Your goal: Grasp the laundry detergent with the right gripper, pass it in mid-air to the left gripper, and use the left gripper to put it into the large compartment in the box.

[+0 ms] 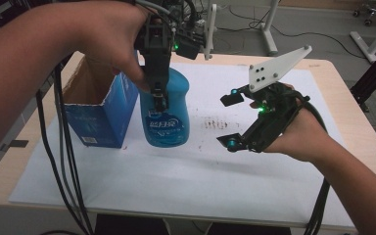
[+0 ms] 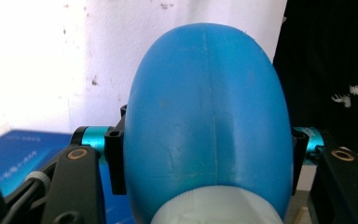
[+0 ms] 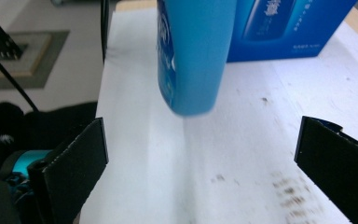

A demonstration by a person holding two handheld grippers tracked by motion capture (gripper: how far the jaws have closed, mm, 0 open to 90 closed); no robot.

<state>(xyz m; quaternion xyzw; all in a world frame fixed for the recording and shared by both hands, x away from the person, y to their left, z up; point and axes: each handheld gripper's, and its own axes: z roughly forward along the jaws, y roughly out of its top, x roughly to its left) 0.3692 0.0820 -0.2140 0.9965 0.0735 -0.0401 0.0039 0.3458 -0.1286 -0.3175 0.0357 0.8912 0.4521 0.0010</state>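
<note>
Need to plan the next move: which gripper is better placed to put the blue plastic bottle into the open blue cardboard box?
Left. The left gripper is clamped on the blue plastic bottle, right beside the open blue cardboard box. The right gripper is open, empty and farther away.

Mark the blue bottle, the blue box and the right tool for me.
blue bottle (image 1: 165, 117): high view, front label.
blue box (image 1: 98, 122): high view, front wall.
right tool (image 1: 230, 121): high view, midway between its open fingertips.
</note>
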